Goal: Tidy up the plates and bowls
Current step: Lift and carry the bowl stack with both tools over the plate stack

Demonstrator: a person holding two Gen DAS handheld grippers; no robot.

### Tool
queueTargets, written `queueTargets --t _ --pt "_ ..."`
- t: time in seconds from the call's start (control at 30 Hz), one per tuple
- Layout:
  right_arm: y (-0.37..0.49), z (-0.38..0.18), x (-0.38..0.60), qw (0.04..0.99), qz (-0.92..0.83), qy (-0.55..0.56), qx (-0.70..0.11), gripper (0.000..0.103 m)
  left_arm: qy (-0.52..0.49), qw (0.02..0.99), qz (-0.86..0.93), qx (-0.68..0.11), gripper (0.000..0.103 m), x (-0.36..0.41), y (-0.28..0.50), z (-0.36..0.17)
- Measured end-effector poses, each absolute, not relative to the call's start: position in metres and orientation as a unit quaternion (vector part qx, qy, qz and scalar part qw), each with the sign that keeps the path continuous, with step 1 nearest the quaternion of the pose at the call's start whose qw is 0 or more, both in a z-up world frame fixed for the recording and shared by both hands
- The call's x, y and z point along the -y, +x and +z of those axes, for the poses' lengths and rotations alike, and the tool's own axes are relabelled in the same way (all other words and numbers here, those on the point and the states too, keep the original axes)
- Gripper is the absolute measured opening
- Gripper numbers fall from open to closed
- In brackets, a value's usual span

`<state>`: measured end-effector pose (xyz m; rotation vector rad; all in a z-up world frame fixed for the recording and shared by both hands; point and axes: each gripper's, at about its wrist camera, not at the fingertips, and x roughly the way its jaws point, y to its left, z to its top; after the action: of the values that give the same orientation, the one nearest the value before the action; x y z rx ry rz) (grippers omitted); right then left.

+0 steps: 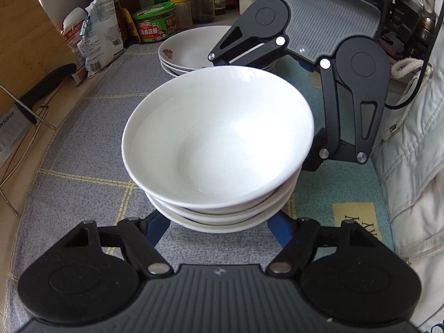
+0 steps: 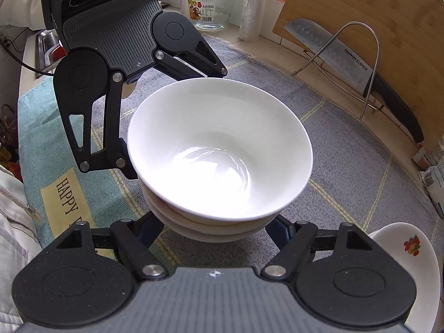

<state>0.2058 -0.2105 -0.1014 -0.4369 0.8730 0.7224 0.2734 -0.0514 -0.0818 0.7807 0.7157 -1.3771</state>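
**A:** Where do your claws stand?

**B:** My left claw (image 1: pixel 219 230) has its blue fingers (image 1: pixel 156 229) on either side of the lowest bowl in the stack of bowls (image 1: pixel 219 138). My right claw (image 2: pixel 215 230) straddles the same stack from the opposite side. The bowls hide the pads, so I cannot tell whether either claw is clamped or only standing beside the china.

**A:** And the stack itself?

**B:** Three white bowls, nested, about mid-mat (image 1: pixel 83 166), well in from the desk (image 1: pixel 12 208) edges.

**A:** What worries you?

**B:** The bowls are glazed and rounded, and I judge the fingers could slide up the curve if I squeeze. The top bowl also looks tilted in the nest. If one claw rises ahead of the other, the stack could tip, and the upper bowls might slip off and crack.

**A:** Anything farther out?

**B:** The stack of plates (image 1: pixel 191 50) sits beyond the bowls, toward the far edge by the jars. My right claw's arm hangs just over them, so a careless swing there could clip a rim. On the other side, the cleaver (image 2: pixel 341 52) in its wire rack stands near the mat's border.
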Motion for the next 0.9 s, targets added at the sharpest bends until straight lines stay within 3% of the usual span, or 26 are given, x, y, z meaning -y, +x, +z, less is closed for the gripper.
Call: queueTargets --t 0.43,0.9 --pt "0.195 -0.079 0.222 0.830 0.341 -0.222 -0.382 0.083 0.348 0.666 -0.586 -0.302 0.076 0.058 0.259 -0.061" --pt "0.181 -0.058 0.279 0.853 0.297 -0.227 -0.365 0.083 0.371 0.659 -0.600 -0.262 0.076 0.122 0.250 -0.043"
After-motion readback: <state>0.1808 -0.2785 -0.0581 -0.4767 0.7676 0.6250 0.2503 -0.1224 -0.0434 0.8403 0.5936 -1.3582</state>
